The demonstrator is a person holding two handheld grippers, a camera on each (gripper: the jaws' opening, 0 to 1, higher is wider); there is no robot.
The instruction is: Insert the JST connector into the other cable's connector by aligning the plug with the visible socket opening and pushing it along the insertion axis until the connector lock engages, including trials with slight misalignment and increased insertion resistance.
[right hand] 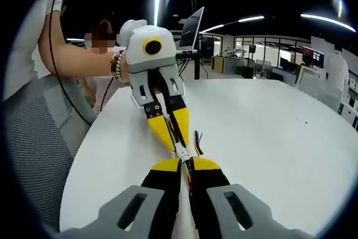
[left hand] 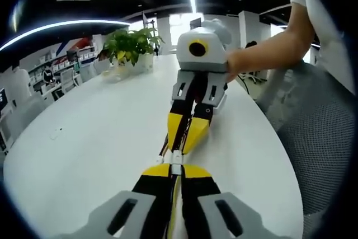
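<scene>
Your left gripper view rides low over the white desk, looking forward along its own tool straight at the right tool, which faces back at close range. Your right gripper view looks the opposite way, along its own tool at the left tool. Both views share the desk's surface and the spot where the two tools meet tip to tip.
</scene>
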